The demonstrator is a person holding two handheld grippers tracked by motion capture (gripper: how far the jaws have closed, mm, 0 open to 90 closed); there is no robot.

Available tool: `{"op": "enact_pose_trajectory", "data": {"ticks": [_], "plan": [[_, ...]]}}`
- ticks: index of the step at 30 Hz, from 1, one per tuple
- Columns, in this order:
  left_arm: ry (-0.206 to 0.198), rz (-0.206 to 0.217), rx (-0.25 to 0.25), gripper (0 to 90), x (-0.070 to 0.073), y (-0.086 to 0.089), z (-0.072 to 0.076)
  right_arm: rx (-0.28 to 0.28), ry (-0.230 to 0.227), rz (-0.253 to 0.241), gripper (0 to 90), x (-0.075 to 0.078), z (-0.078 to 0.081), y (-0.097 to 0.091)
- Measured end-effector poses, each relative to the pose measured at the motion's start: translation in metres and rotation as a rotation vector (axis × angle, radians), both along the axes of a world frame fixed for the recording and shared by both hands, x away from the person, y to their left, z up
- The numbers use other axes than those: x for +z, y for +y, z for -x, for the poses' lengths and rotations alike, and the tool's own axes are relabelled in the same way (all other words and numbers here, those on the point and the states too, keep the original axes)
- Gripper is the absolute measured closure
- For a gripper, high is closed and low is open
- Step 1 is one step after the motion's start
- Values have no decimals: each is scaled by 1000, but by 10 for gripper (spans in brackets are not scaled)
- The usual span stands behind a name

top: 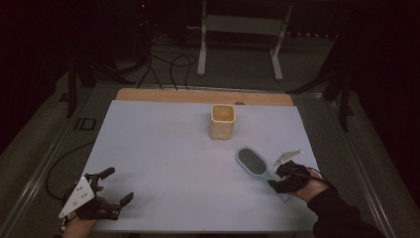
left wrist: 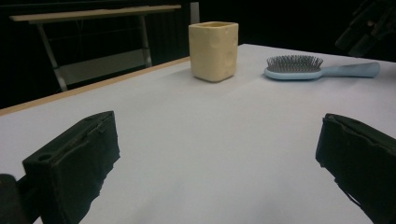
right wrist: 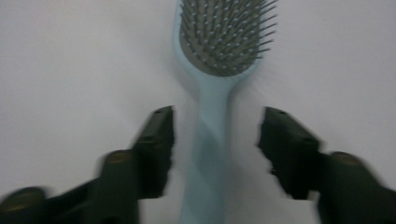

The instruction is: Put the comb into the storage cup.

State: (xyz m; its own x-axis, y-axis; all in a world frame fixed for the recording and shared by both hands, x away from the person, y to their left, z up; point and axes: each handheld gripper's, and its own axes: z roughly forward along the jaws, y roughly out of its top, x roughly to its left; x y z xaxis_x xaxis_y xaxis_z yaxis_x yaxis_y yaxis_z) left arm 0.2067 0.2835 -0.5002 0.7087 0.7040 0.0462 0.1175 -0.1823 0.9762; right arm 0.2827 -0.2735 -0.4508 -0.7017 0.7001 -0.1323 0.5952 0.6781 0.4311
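- On the white sheet over the table (top: 163, 163), near its right front corner, lies a light-blue hairbrush (top: 252, 162), bristles up, head pointing toward the table's middle, handle running back toward my right hand (top: 311, 189).
- R gripper (top: 283, 179): jaws spread apart, one each side of the brush handle. From the right gripper view (right wrist: 215, 140) there's a clear gap btwn each jaw and the handle, so nothing's held. View is a bit blurred; can't tell if the jaws sit on the sheet or just above it.
- L gripper (top: 119, 186): at the front left edge of the sheet, well apart from the brush, jaws wide open w/ bare white sheet btwn them. Grey three-cornered plate (top: 78, 196) on top.
- Cream square cup (top: 222, 121) stands upright toward the far side of the sheet, near the middle, apart from the brush. In the left gripper view the cup (left wrist: 213, 50) sits left of the brush (left wrist: 317, 69).
- Far edge: strip of bare wood past the sheet.
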Motion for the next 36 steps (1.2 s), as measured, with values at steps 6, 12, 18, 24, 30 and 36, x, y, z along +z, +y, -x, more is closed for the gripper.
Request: {"op": "enact_pose_trajectory", "data": {"ticks": [6,12,18,24,30,36], "plan": [[1,3,1,0,0,0,0,2,55,14,236,-3,-7,5],[2,5,1,0,0,1,0,-30,87,29,79,-4,-17,7],[3,5,0,0,0,1,0,-31,148,57,78,-4,-29,12],[5,11,0,0,0,1,-1,-42,178,57,79,-8,-36,15],[5,12,1,0,0,1,-1,-45,193,68,80,-13,-44,16],[5,10,0,0,0,1,0,-71,228,57,81,-21,-50,19]]}}
